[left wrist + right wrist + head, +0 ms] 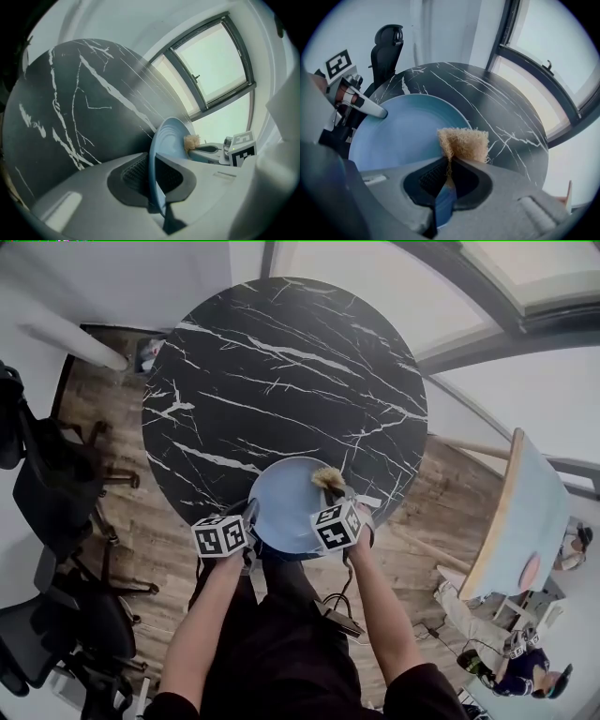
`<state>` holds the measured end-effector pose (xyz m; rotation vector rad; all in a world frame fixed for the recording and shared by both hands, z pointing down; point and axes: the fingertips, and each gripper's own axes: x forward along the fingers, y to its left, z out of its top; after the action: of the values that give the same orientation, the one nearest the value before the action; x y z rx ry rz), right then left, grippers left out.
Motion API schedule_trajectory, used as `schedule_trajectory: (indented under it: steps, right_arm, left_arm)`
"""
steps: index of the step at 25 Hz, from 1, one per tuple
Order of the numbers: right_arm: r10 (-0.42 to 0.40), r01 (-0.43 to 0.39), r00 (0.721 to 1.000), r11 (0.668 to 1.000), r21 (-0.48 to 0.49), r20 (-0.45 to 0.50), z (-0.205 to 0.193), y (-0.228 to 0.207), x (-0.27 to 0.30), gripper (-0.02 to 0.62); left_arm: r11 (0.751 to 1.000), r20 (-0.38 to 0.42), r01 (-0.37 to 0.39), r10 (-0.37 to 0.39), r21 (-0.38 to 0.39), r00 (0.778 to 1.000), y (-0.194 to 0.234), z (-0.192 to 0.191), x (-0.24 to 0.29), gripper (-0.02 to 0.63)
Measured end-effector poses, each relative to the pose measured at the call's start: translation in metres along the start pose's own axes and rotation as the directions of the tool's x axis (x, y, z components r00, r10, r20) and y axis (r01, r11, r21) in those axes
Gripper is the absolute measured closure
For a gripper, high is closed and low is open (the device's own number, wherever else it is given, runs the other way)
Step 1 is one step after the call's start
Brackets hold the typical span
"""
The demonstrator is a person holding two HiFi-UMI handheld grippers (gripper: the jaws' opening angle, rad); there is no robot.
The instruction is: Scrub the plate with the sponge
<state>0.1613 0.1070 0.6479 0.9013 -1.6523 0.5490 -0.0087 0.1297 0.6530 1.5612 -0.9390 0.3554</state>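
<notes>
So the plate sits lower centre in the head view, right at the near edge of the black marble table. The left gripper is on the plate's lower left rim, and in its own view you can see the rim edge-on between the jaws, which are clamped on it. The right gripper comes in from the lower right, its jaws squeezed together on the sponge, a tan scrubby thing. The sponge is at the plate's upper right part; can't tell if it's actually pressing on it. A black chair shows upper left in the right gripper view.
</notes>
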Motion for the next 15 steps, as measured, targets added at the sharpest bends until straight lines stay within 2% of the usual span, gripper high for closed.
schedule_trajectory:
  steps: [9,15]
  right_arm:
    - [0.024,-0.025,0.998,0.999,-0.023,-0.049,-0.031,0.019,-0.008,0.574]
    - [0.071,-0.077,0.994,0.995,-0.066,-0.083,-0.048,0.042,-0.019,0.574]
  left_arm:
    - [0.999,0.018,0.011,-0.01,-0.053,1.0,0.004,0.001,0.001,0.577]
    - [0.997,0.025,0.014,-0.012,-0.071,1.0,0.003,-0.003,-0.003,0.577]
